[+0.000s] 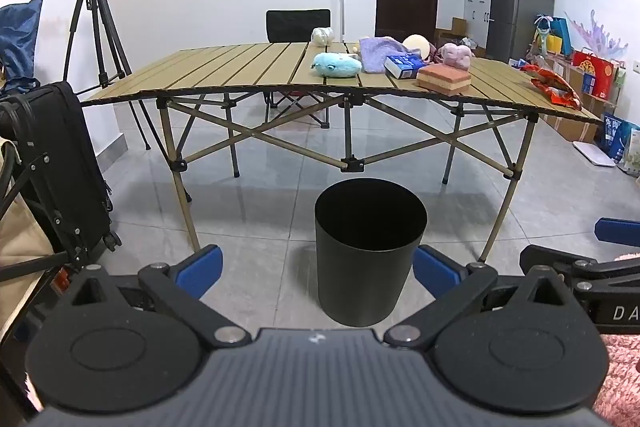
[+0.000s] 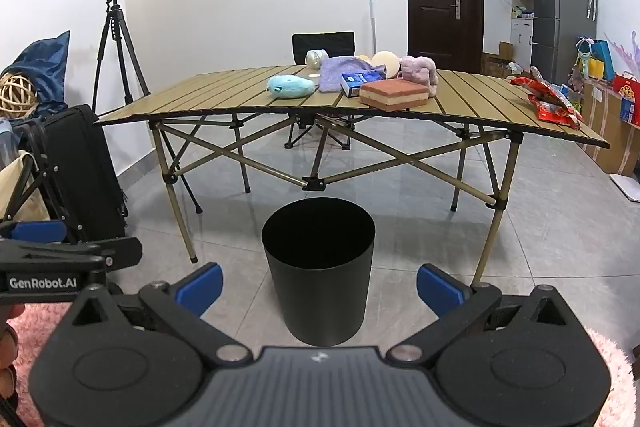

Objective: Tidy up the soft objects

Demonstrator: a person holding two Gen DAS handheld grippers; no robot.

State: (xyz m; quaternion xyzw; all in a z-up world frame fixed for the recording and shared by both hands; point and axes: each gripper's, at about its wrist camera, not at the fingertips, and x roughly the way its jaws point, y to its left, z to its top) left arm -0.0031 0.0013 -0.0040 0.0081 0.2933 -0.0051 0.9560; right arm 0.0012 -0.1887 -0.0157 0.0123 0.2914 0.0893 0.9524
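A black round bin stands on the tiled floor in front of a slatted folding table. On the table lie a blue plush, a purple cloth, a pink plush, a layered sponge block, a blue tissue pack and a cream ball. My left gripper and right gripper both hang open and hold nothing, well short of the table, with the bin seen between their blue fingertips.
A red snack bag lies near the table's right end. A black suitcase and a camera tripod stand to the left. A black chair sits behind the table. Boxes and bags line the right wall.
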